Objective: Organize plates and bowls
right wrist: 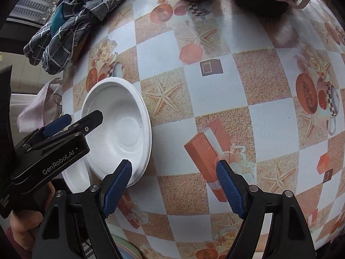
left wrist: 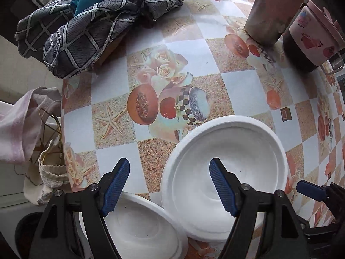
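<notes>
From my left camera I see the left hand-held gripper [left wrist: 169, 186] pointing down with its jaws spread wide and nothing between the ribbed blue pads [left wrist: 115, 188]. One pad hangs over the larger white bowl [left wrist: 237, 151], a round, matte foam-looking dish with a stepped rim, sitting on the bench [left wrist: 237, 86]. A second white bowl [left wrist: 140, 226] of the same grainy material lies nearer to me at the bench edge; its rim seems to meet the larger bowl's, though I cannot tell if they overlap.

The bench wears a glossy checked cover printed with starfish, roses, halved fruit and sandy squares. At its far left corner is a crumpled grey plaid cloth [left wrist: 86, 26] with a woven texture. A tall dull metal cylinder [left wrist: 271, 10] and a pink printed container [left wrist: 310, 38] with a lid stand at the far right. A pale pink rag [left wrist: 19, 125] droops beside the bench.

In my right camera the right hand-held gripper [right wrist: 174, 188] is also open and empty, its pads above bare cover just beside the larger bowl's rim. The left tool's black body crosses in from the left above the bowls.
</notes>
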